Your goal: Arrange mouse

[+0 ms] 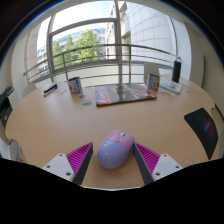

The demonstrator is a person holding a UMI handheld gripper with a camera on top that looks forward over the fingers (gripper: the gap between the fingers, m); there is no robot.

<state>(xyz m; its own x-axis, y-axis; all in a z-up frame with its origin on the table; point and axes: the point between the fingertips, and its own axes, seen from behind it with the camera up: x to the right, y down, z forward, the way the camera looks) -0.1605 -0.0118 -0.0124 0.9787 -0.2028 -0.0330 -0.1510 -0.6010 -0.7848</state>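
A pale lilac computer mouse (pixel 114 149) lies on the round wooden table (pixel 60 125). It sits between the two fingers of my gripper (pixel 113 159), toward their tips, resting on the tabletop. The left finger's magenta pad (pixel 80 156) and the right pad (pixel 147 156) stand a little off its sides, with bare wood showing at each flank. The gripper is open.
At the far side of the table lies a colourful mousepad (pixel 125 93), with small boxes (pixel 75 86) to its left and a card stand (pixel 152 80) and dark bottle (pixel 177 70) to its right. A dark chair (pixel 205 126) stands at the right edge. Windows run behind.
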